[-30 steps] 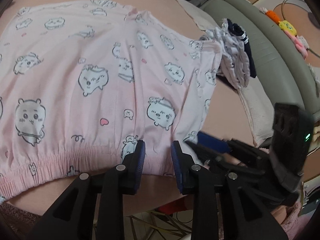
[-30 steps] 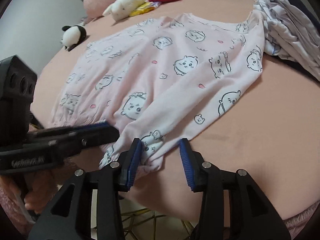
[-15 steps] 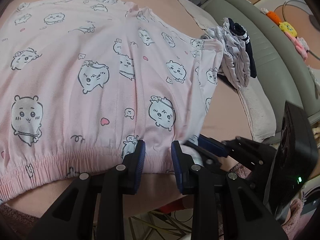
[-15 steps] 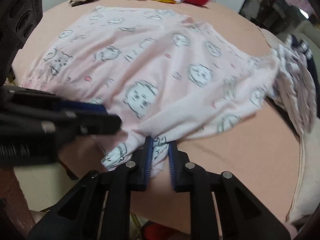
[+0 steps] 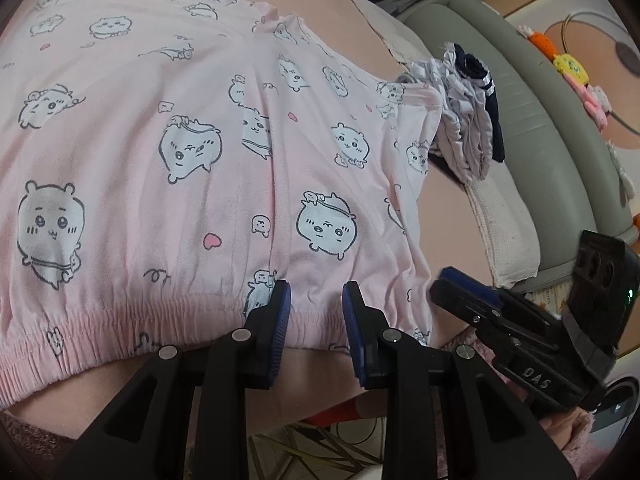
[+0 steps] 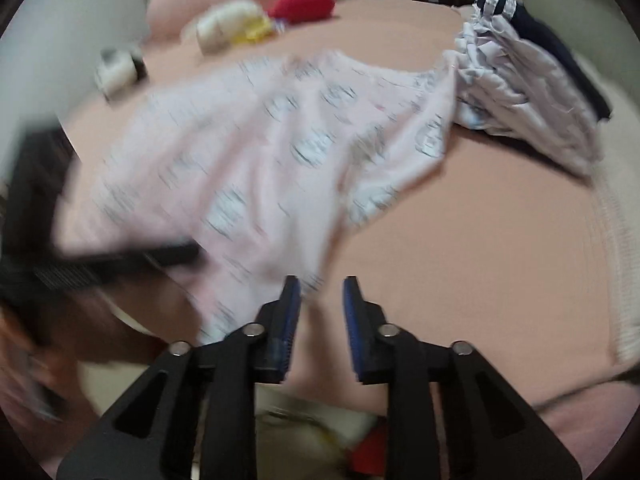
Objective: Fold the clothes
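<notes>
The pink printed garment (image 5: pixel 224 168) is spread flat on the pink bed (image 5: pixel 452 208). The left gripper (image 5: pixel 314 304) is positioned over the garment's elastic hem, jaws apart, nothing clamped. The right gripper (image 6: pixel 320 300) is shown at the garment's near corner, jaws apart; contact cannot be determined through blur. Folded clothes (image 5: pixel 468 128) are located beside the garment.

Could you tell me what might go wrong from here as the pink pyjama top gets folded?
1. The left gripper sits open over the elastic hem; closing there may catch only the top layer.
2. The right gripper looks open with the sleeve beside its jaws; the blurred view hides any grip.
3. The pink top touches the crumpled white garment, which a fold could drag.
</notes>
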The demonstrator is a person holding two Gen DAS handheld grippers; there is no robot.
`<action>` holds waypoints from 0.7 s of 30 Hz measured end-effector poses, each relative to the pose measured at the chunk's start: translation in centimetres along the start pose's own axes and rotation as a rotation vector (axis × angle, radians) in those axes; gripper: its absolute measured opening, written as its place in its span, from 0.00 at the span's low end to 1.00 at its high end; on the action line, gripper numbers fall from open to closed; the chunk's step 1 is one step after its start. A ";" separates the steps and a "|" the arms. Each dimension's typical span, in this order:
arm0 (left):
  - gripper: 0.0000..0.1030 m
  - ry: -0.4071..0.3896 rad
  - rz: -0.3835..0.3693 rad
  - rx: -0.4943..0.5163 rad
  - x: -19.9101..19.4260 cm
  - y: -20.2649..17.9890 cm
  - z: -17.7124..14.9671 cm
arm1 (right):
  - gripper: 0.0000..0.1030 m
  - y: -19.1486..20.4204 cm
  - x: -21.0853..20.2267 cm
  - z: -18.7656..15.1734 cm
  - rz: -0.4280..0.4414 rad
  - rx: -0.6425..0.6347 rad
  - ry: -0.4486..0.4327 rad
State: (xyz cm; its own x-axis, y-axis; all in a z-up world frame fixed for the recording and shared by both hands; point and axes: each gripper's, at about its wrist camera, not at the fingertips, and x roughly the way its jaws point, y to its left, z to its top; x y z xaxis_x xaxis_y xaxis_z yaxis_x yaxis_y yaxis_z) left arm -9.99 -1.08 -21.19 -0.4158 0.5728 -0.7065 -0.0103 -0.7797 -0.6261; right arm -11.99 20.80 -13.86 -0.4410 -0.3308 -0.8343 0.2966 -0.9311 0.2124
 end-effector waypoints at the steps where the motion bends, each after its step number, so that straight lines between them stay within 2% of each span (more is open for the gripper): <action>1: 0.28 -0.012 0.003 -0.011 -0.6 -0.1 -0.2 | 0.27 0.1 0.5 0.1 0.027 0.015 0.006; 2: 0.28 -0.027 0.011 -0.010 -1.2 -0.2 -0.4 | 0.28 0.2 0.9 -0.1 0.043 0.025 0.014; 3: 0.28 -0.044 0.035 0.001 -1.9 -0.3 -0.6 | 0.28 0.3 1.4 -0.3 0.022 0.017 0.039; 5: 0.28 -0.080 0.098 0.011 -3.8 -0.2 -1.1 | 0.29 0.3 2.5 -0.9 -0.050 -0.014 0.102; 6: 0.28 -0.099 0.101 -0.005 -4.8 0.2 -1.3 | 0.29 0.1 2.9 -1.2 -0.083 -0.030 0.116; 8: 0.28 -0.153 0.102 -0.081 -7.5 2.0 -1.7 | 0.30 -0.3 2.4 -1.2 -0.101 -0.015 0.111; 11: 0.29 -0.245 0.107 -0.207 -11.8 5.3 -2.5 | 0.33 -0.3 1.3 -1.2 -0.045 0.032 0.086; 13: 0.36 -0.257 0.151 -0.269 -13.0 7.4 -3.1 | 0.33 -0.2 0.7 -1.3 -0.003 0.064 0.068; 16: 0.38 -0.250 0.218 -0.357 -13.9 10.2 -4.1 | 0.45 -0.2 -0.4 -1.4 0.060 0.112 0.041; 17: 0.38 -0.232 0.236 -0.384 -13.7 10.8 -4.4 | 0.46 0.2 -0.3 -1.4 0.095 0.121 0.042; 18: 0.38 -0.214 0.253 -0.412 -13.4 11.4 -4.7 | 0.46 0.7 0.2 -1.3 0.074 0.107 0.053; 21: 0.38 -0.195 0.260 -0.402 -12.8 11.7 -4.8 | 0.46 1.6 1.7 -1.5 -0.073 0.057 0.101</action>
State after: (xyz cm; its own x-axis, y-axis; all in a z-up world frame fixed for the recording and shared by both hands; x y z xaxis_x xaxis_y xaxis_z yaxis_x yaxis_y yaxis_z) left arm -0.40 -16.32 -21.08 -0.5205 0.2849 -0.8050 0.4505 -0.7092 -0.5423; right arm -11.00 18.98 -15.67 -0.3715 -0.2478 -0.8948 0.2168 -0.9602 0.1759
